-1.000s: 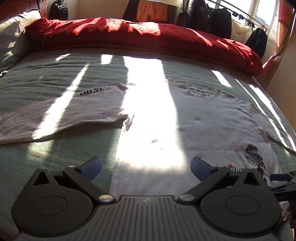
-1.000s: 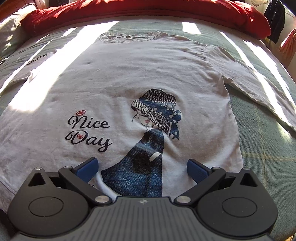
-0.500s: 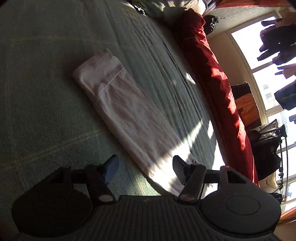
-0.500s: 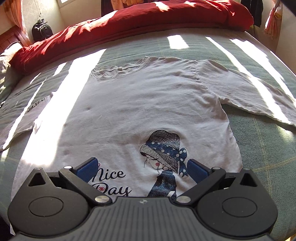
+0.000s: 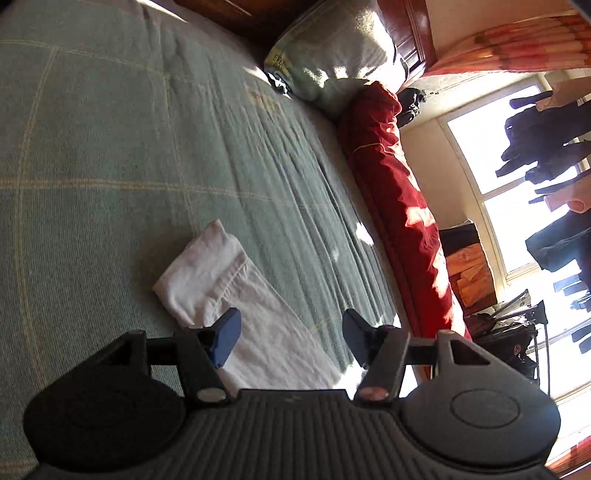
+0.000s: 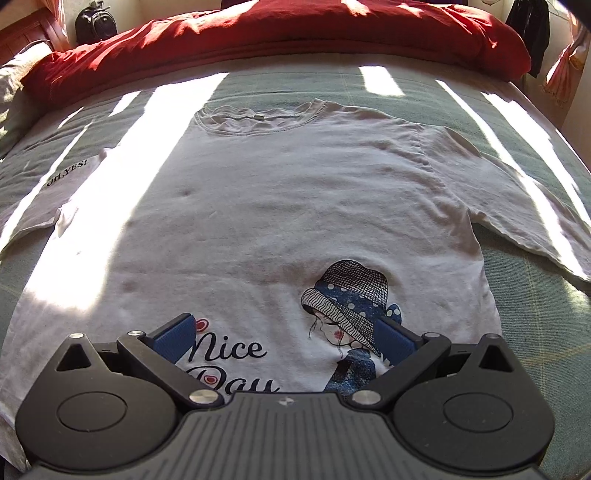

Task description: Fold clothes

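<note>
A white long-sleeved T-shirt (image 6: 295,199) lies flat, front up, on the green bedspread (image 6: 546,317), printed with "Nice Day" and a girl in a hat. Its left sleeve (image 5: 236,306) reaches toward the headboard; the cuff (image 5: 199,258) lies just ahead of my left gripper (image 5: 290,338). That gripper is open, rolled sideways, with the sleeve between and below its blue pads. My right gripper (image 6: 284,338) is open and empty above the shirt's lower front, near the hem.
A red duvet (image 6: 280,33) is rolled along the far edge of the bed. A pillow (image 5: 332,55) lies at the headboard. Dark clothes hang at the bright window (image 5: 517,166). A black backpack (image 6: 96,20) stands in the far corner.
My left gripper has swung from the shirt's body to the left sleeve, rolled sideways and closed in on the cuff. My right gripper has drawn back toward the hem.
</note>
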`<action>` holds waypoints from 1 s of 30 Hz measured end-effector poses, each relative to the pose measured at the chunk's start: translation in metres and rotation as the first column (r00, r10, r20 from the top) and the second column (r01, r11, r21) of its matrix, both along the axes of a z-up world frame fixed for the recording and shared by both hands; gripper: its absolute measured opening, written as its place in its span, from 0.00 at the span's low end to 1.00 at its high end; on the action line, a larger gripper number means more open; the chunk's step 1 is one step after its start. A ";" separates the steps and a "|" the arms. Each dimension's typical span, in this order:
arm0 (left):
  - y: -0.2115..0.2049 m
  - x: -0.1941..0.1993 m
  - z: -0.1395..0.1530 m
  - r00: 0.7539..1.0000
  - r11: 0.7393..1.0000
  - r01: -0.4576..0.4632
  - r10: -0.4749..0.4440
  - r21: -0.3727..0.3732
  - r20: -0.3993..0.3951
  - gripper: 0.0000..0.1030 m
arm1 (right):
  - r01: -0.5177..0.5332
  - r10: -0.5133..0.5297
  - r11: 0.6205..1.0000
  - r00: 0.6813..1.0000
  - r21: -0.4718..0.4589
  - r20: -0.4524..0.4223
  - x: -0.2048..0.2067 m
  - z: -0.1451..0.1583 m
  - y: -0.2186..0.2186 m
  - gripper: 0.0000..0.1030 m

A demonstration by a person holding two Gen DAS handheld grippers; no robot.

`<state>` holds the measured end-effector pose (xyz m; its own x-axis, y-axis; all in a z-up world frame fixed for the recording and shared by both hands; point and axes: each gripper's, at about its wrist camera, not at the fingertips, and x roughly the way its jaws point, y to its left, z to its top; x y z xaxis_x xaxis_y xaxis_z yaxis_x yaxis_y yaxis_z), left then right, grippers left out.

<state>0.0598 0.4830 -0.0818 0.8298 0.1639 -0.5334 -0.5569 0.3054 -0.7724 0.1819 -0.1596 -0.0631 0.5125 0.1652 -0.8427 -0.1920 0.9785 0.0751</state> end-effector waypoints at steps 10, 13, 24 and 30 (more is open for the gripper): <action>0.060 0.026 -0.040 0.991 0.995 -0.094 0.090 -0.033 -0.100 0.56 | -0.001 0.000 0.999 1.000 -0.032 -0.029 0.001 -0.005 0.006 1.00; 0.062 0.016 -0.027 0.992 0.994 -0.108 0.108 -0.003 -0.064 0.56 | 0.013 -0.014 0.999 0.999 -0.032 -0.031 0.003 -0.006 0.006 1.00; 0.043 0.048 -0.028 0.981 0.997 0.023 -0.008 0.074 -0.192 0.53 | -0.036 0.035 0.998 0.999 -0.043 -0.032 -0.001 -0.010 0.029 1.00; 0.031 0.018 -0.004 0.984 0.998 0.008 0.003 0.062 -0.179 0.56 | -0.052 0.052 0.998 0.999 -0.039 -0.008 -0.005 -0.005 0.032 1.00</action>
<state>0.0777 0.5143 -0.0856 0.7223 0.1994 -0.6622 -0.6835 0.3513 -0.6398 0.1770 -0.1276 -0.0677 0.4982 0.1581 -0.8525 -0.2421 0.9695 0.0383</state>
